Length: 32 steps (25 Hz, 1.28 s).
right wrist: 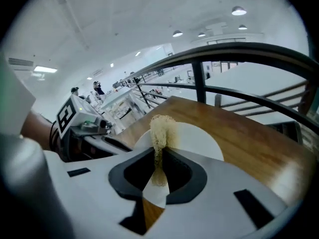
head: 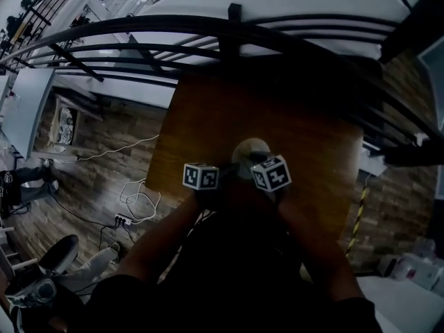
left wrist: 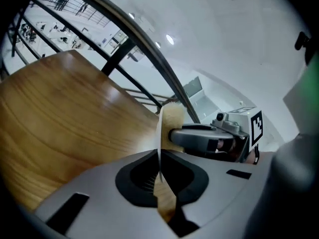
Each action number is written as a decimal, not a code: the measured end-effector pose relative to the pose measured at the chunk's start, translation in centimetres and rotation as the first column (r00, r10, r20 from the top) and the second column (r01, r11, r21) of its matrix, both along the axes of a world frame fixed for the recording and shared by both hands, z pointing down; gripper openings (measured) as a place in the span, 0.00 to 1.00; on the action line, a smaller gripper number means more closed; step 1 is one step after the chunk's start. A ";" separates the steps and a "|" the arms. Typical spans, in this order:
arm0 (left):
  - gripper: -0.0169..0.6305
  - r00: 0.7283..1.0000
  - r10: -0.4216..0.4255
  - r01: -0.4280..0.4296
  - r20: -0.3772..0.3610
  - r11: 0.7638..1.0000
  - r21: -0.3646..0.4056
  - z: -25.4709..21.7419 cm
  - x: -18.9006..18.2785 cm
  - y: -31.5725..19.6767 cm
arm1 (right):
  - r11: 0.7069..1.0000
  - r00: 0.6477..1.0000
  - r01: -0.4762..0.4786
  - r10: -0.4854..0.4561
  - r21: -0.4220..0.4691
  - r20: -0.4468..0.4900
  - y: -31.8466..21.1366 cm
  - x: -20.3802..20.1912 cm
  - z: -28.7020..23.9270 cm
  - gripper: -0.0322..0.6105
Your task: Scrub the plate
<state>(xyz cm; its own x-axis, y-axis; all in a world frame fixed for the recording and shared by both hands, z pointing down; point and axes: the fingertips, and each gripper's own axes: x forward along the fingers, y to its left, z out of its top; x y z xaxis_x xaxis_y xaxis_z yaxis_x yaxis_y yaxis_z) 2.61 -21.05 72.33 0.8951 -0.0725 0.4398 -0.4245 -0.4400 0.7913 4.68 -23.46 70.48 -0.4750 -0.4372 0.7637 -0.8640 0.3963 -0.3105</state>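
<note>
A white plate (right wrist: 199, 141) is held up off the wooden table (right wrist: 249, 133). In the left gripper view it shows edge-on as a thin white rim (left wrist: 159, 143), and my left gripper (left wrist: 160, 171) is shut on that rim. My right gripper (right wrist: 158, 166) is shut on a tan sponge (right wrist: 160, 131), which rests against the plate's face. The sponge (left wrist: 172, 119) peeks out behind the rim beside the right gripper's body (left wrist: 209, 139). In the head view both marker cubes sit close together, left cube (head: 201, 176) and right cube (head: 271, 173), with the plate (head: 251, 148) between them.
The table (head: 229, 116) reaches to a black curved railing (head: 229, 30) at its far side. Cables and a power strip (head: 128, 214) lie on the wooden floor to the left. A yellow-black striped pole (head: 361, 210) stands at the right.
</note>
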 end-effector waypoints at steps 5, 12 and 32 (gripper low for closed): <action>0.05 0.994 -0.099 0.101 -0.038 0.992 0.073 -3.5 -6.2 -4.0 | 0.995 0.995 0.099 -0.098 -0.027 0.021 2.2 -5.7 -0.5 0.13; 0.05 0.998 -0.049 0.054 -0.037 0.989 0.137 -6.1 -10.3 -3.6 | 1.000 0.997 0.002 -0.002 -0.004 -0.072 1.1 -2.6 -1.9 0.13; 0.05 0.992 0.021 0.001 -0.121 0.983 0.181 -11.2 -9.3 -3.0 | 0.992 0.996 0.079 -0.074 0.099 -0.048 2.0 -8.4 -8.9 0.13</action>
